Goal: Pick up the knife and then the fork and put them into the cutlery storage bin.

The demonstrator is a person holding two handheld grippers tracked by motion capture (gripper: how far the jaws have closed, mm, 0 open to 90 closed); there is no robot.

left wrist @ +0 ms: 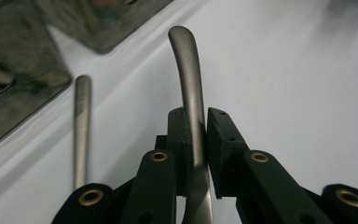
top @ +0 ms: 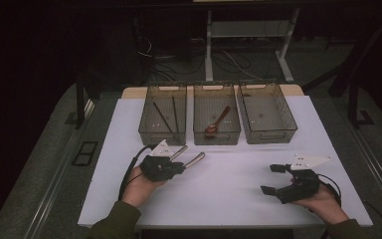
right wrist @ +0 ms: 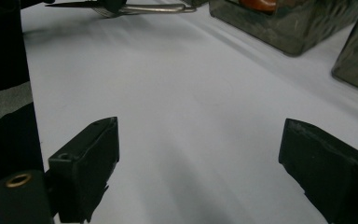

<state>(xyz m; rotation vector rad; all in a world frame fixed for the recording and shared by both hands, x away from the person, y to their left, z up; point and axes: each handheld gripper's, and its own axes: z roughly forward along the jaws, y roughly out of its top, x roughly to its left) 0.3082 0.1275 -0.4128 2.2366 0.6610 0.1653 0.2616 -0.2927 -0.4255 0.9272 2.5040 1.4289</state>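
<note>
My left gripper [top: 181, 167] [left wrist: 198, 121] is shut on the handle of a metal utensil [top: 195, 159] [left wrist: 189, 70], which sticks out past the jaws toward the bins and curves up at its tip. A second metal utensil handle [top: 179, 152] [left wrist: 81, 121] lies on the white table just beside it, on the side nearer the bins. Near the front right of the table my right gripper [top: 273, 179] [right wrist: 205, 154] stands open, jaws wide apart over bare white surface with nothing between them.
Three clear bins stand in a row at the back: the left bin [top: 162, 135] holds dark chopsticks [top: 161, 117], the middle bin [top: 216, 138] a wooden spoon [top: 218, 122], the right bin [top: 268, 135] nothing I can make out. The white table [top: 229, 199] ends near the forearms.
</note>
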